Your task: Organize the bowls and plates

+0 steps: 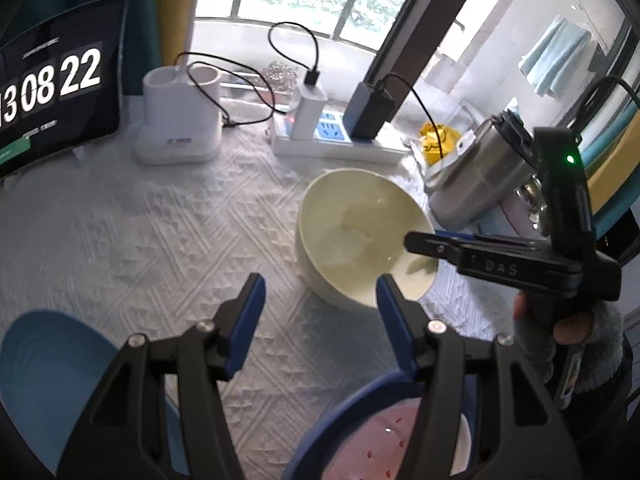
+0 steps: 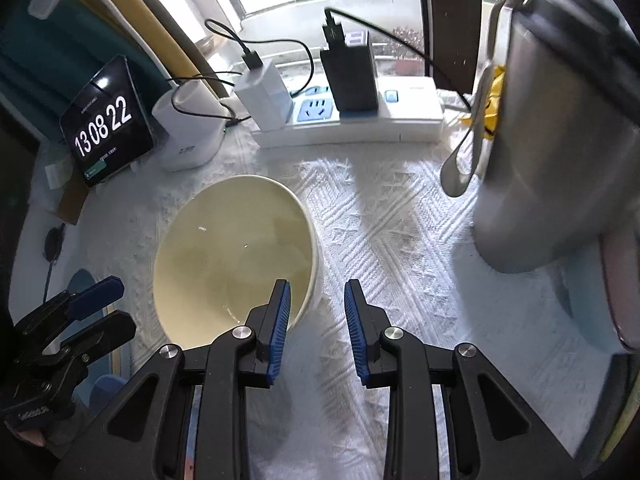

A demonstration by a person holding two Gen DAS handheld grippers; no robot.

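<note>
**Hovering over the cream bowl, both grippers empty**

Straddling the near rim of the cream bowl (image 2: 234, 256), the right gripper (image 2: 316, 320) shows its blue pads apart in the lower centre of the right wrist view. One pad sits over the bowl's inside, the other over the white textured cloth (image 2: 400, 240) just outside the wall. Whether either pad touches the rim cannot be told; nothing is pinched.

Left wrist view: left gripper (image 1: 318, 312), lower centre, fingers well apart, nothing between them but cloth. Its right-hand pad lies close beside the bowl's near edge. The same bowl (image 1: 352, 224) sits upright, right of centre, and looks empty. The right gripper (image 1: 416, 242) comes in from the right edge, tips over the bowl's rim, held by a hand (image 1: 568, 328) in a grey fingerless glove.

Other dishes, left wrist view:
- blue plate (image 1: 44, 368), lower left corner, partly cut off by the frame;
- dark blue bowl (image 1: 340, 412) at the bottom edge, with a pink dish (image 1: 372, 440) lying inside it, largely hidden behind the gripper.

Background, along the upper half of both views: a tablet (image 2: 106, 124) showing a clock at left, a white holder (image 2: 188, 132) beside it, a power strip (image 2: 360, 120) with chargers plugged in, and a steel flask (image 2: 552, 160) at the right edge.
</note>
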